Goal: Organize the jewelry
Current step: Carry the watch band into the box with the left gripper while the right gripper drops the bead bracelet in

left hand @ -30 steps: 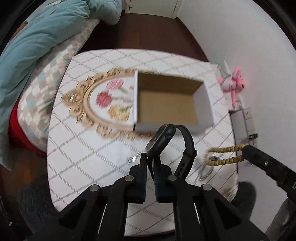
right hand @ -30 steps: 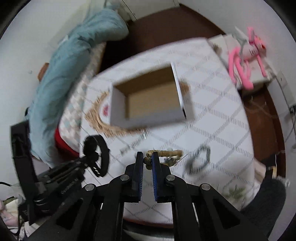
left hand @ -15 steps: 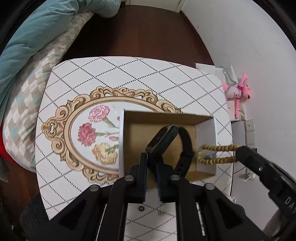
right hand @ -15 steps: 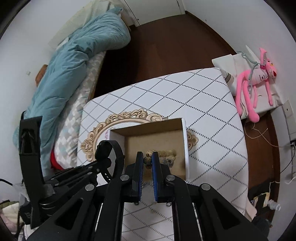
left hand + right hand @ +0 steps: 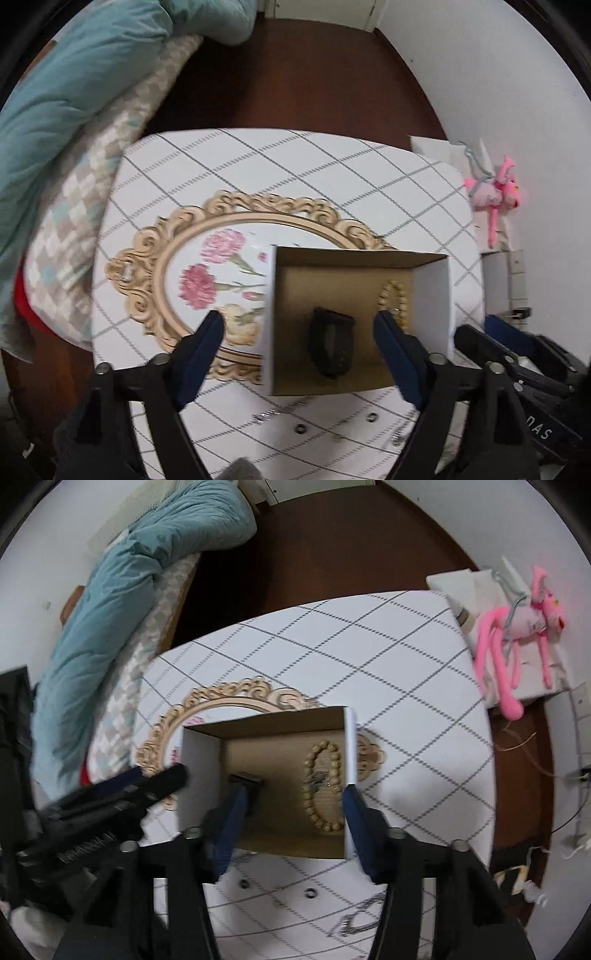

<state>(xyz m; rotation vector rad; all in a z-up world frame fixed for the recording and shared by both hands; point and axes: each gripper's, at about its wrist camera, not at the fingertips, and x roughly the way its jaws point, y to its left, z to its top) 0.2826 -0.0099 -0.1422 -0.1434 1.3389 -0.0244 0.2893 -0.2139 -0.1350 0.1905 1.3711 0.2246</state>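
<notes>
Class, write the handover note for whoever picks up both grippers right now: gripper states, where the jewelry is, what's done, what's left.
Left gripper: jaws have just opened, nothing between them; it is above the box.
Right gripper: jaws have just opened, also above the box, holding nothing.
Done: black watch and bead bracelet lie on the box floor, side by side.
Left: small rings and a silvery chain on the table in front of the box.

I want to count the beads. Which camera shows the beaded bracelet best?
The right wrist view: the whole beaded bracelet lies in clear sight on the cardboard box floor. In the left wrist view it is blurry and partly behind a finger.
</notes>
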